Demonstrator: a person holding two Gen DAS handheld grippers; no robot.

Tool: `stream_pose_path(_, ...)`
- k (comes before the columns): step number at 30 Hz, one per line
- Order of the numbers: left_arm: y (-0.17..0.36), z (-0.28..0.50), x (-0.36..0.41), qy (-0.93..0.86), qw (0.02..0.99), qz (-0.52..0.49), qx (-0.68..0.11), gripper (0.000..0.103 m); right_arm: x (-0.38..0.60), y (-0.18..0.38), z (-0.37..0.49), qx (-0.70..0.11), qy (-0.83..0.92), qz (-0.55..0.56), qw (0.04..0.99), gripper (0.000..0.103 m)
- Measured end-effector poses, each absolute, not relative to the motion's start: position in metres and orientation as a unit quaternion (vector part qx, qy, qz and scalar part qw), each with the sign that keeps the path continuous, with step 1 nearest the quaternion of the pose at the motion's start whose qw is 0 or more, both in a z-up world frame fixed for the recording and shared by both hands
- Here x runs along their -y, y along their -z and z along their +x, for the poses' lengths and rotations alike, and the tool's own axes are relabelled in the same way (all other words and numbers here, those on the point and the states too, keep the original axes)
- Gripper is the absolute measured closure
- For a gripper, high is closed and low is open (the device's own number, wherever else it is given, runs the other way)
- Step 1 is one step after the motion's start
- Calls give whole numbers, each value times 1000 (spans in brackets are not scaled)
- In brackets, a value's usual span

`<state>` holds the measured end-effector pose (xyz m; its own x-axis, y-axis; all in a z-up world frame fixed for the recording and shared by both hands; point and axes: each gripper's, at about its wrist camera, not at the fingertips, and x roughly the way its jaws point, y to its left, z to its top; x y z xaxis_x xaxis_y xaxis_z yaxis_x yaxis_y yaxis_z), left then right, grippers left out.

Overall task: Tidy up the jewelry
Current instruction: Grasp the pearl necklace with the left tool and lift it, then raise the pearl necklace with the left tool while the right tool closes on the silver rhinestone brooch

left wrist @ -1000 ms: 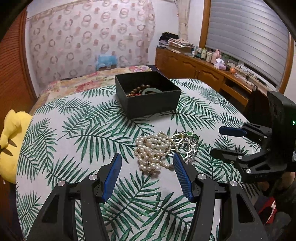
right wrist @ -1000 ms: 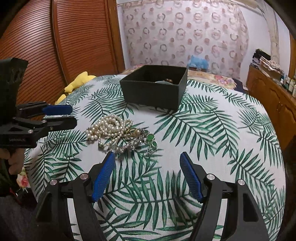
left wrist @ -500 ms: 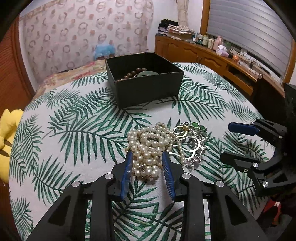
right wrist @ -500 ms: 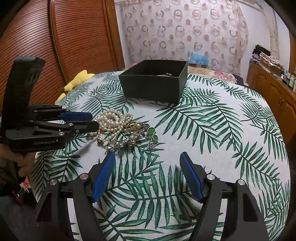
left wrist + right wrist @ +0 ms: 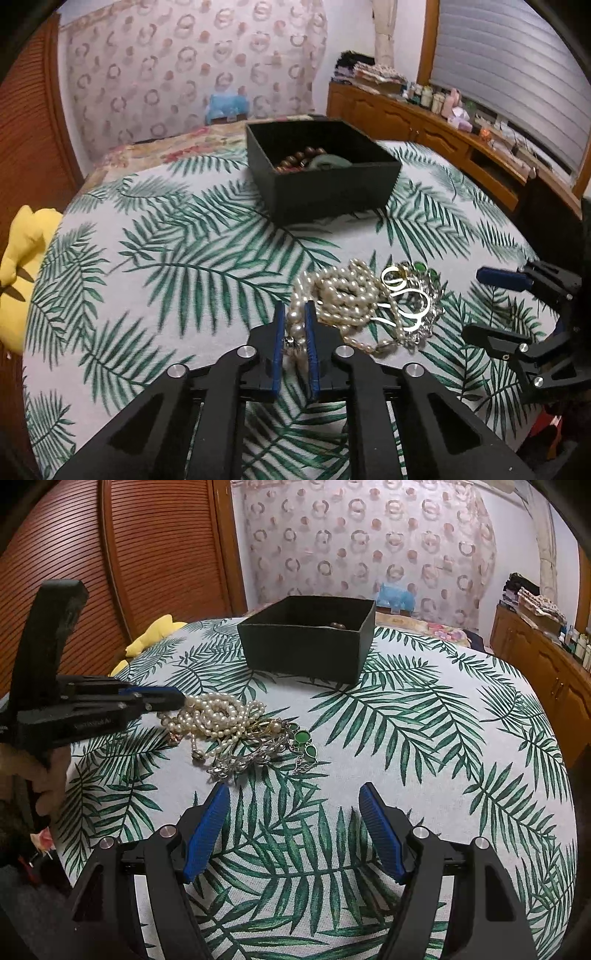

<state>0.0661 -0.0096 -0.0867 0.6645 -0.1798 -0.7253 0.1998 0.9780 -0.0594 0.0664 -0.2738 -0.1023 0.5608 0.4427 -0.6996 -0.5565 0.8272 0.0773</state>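
Observation:
A heap of pearl necklace lies on the leaf-print tablecloth, tangled with silver chain jewelry set with green stones. My left gripper is shut on a pearl strand at the near-left edge of the heap, with pearls showing between its blue pads. My right gripper stands open above bare cloth, just short of the silver jewelry, with nothing between its fingers. Behind the heap sits an open black box holding a brown bead bracelet and a green bangle.
A yellow plush toy lies off the table's left edge. A wooden sideboard with bottles runs along the right wall. A person's hand grips the left gripper's handle. The round table drops away on all sides.
My left gripper moved forward and down onto the pearl heap and its jaws closed from wide open onto a strand. The right gripper stayed put and open.

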Motion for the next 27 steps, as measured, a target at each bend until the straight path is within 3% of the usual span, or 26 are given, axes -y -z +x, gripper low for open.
stream_pose_path(13,23,28,-2,116,943,-12,-311,96,273,102,66,-372,-283,-80,880,28)
stream_pose_path(27,-5,9,-18,112,956,-24,-270,96,249,89,64,-364,-316,-115,869,29)
